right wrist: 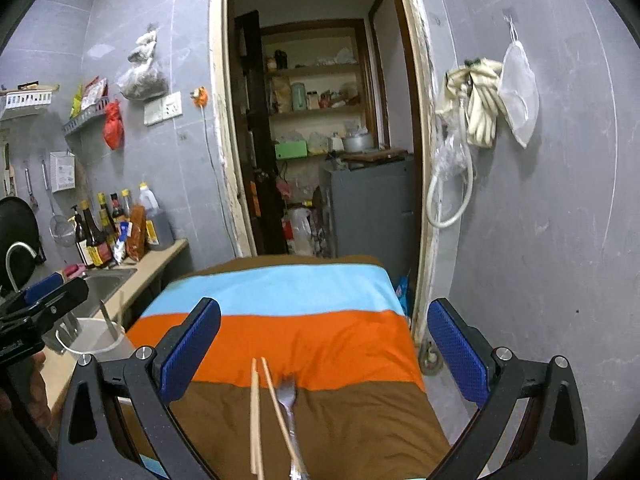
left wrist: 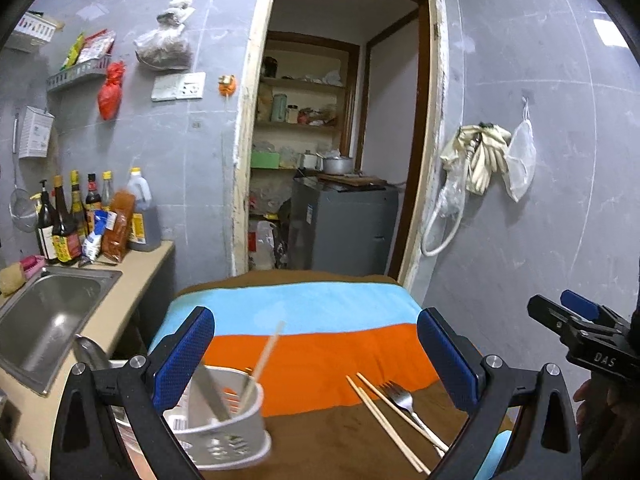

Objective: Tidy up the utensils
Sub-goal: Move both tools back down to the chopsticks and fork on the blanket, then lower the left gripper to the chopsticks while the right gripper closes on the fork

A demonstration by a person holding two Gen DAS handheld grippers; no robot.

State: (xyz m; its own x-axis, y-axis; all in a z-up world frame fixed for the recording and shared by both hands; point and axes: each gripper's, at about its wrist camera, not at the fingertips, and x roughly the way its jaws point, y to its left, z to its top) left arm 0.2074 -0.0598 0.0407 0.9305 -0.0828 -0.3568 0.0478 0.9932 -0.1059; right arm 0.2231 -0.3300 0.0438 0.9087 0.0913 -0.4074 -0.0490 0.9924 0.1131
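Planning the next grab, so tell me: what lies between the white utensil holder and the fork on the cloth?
Two chopsticks, beside the fork; otherwise bare striped cloth toward the holder, per the left wrist view.

My left gripper (left wrist: 314,354) hangs with its blue pads spread wide over the striped cloth (left wrist: 320,344). By my left pad stands the white utensil holder (left wrist: 224,428), with a knife (left wrist: 212,394) and a chopstick (left wrist: 262,364) leaning in it. Two chopsticks (left wrist: 390,424) and a fork (left wrist: 408,408) lie on the brown stripe near my right pad, and my right gripper (left wrist: 560,312) shows at the frame's right edge.

A white perforated holder (left wrist: 224,428) holds a knife (left wrist: 210,394) and 1 chopstick (left wrist: 264,360); 2 chopsticks (left wrist: 390,420) and a fork (left wrist: 404,402) lie beside it.
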